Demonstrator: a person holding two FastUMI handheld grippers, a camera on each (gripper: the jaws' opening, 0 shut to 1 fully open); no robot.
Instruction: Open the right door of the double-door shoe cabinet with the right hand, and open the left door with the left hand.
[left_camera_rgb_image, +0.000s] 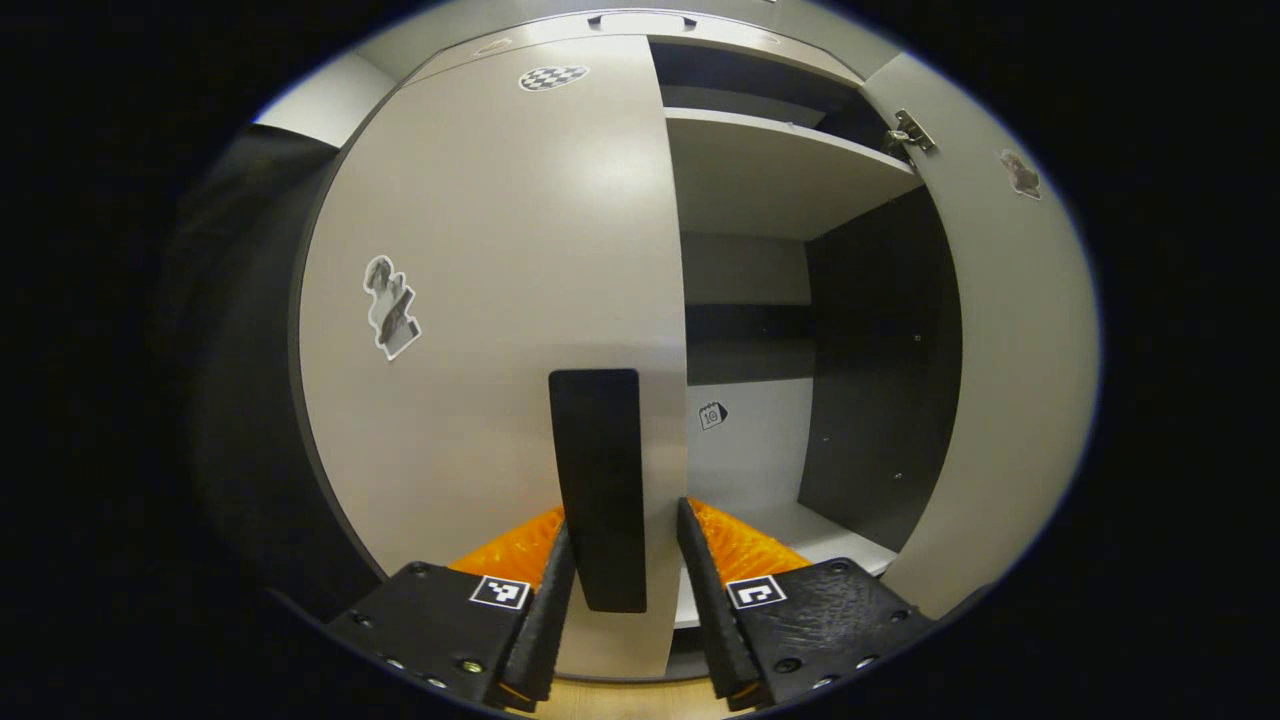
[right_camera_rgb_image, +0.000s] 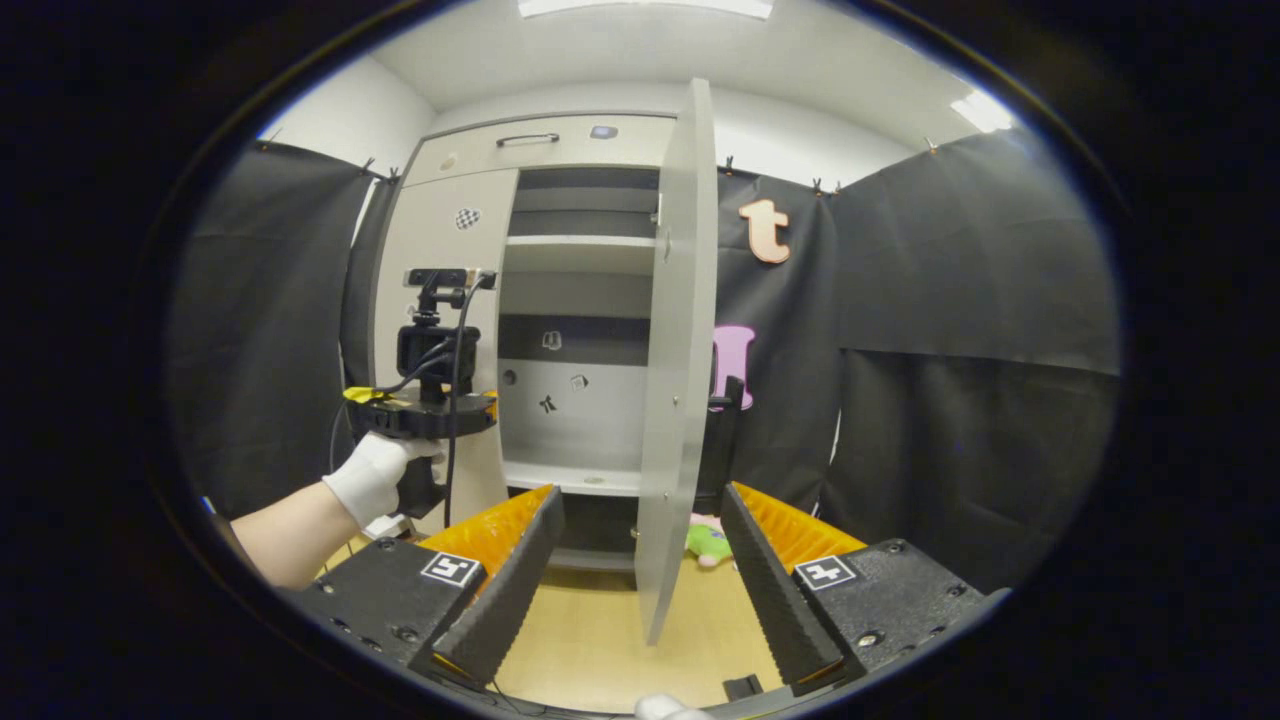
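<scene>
Grey left door (left_camera_rgb_image: 500, 300): checker sticker (left_camera_rgb_image: 552, 77); no readable writing.

Ceiling panels (right_camera_rgb_image: 645, 8) at the top of the right gripper view light the booth evenly. A soft sheen lies on the left door (left_camera_rgb_image: 500, 300). Edges bow heavily, yet everything stays sharp.

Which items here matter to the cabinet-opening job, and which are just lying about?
Job: left door, its black handle between the left gripper fingers; right door, already open; right gripper.
Lying about: green toy on the floor; stickers.
</scene>
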